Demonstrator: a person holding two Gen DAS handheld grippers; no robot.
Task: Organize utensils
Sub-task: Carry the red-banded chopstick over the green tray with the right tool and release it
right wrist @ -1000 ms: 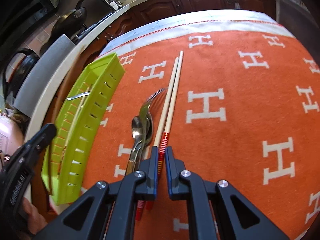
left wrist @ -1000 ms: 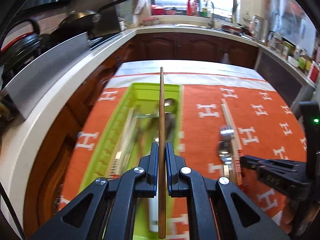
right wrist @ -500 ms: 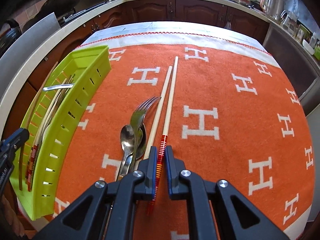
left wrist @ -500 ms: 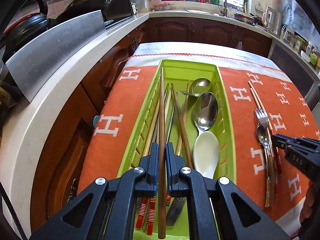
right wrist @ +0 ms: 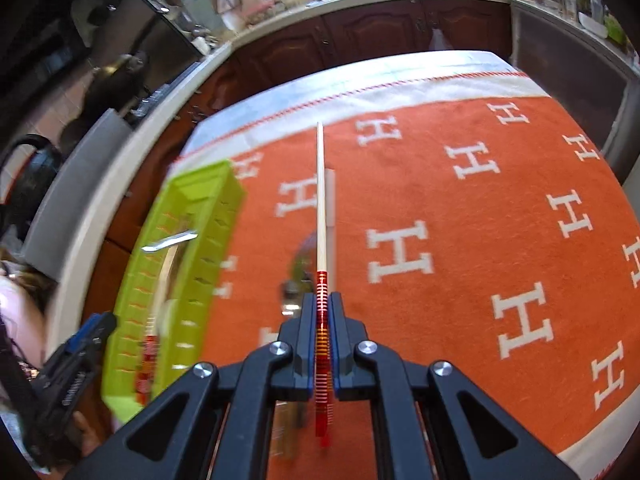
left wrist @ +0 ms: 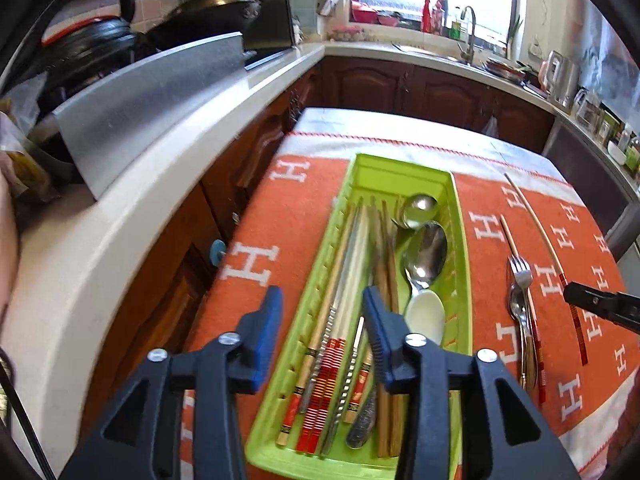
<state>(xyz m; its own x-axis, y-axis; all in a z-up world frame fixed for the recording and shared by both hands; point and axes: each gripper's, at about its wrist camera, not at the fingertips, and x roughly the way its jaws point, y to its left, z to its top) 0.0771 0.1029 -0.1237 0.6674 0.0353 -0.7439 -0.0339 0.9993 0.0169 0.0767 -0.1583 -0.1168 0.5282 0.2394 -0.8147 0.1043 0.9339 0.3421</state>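
Right gripper (right wrist: 321, 322) is clamped on a red-banded chopstick (right wrist: 320, 216) (grip is on the striped handle end), pale tip pointing straight out ahead and lifted off the orange H-print cloth (right wrist: 460, 200). Its partner chopstick (left wrist: 516, 256) lies on the cloth beside the fork (left wrist: 520, 276) and a spoon (left wrist: 518, 312), all just right of the green tray (left wrist: 462, 248).

Left gripper (left wrist: 322, 320) hangs w/ jaws spread wide, nothing between them, over the near left part of the tray.

Vs half a sec ago: left was pinching a brown wooden chopstick, now it's let go and that stick seems to sit in the tray w/ the other brown wooden ones (left wrist: 386, 280). Right had its chopstick down on the cloth next to its mate; now it's up in the air.

Tray is slotted lime plastic, long and rectangular. Inside: pale chopsticks w/ red/gold banded ends (left wrist: 328, 352), shiny metal spoons (left wrist: 428, 248), a white ceramic-looking spoon (left wrist: 424, 316). Cloth looks woolly, white border.
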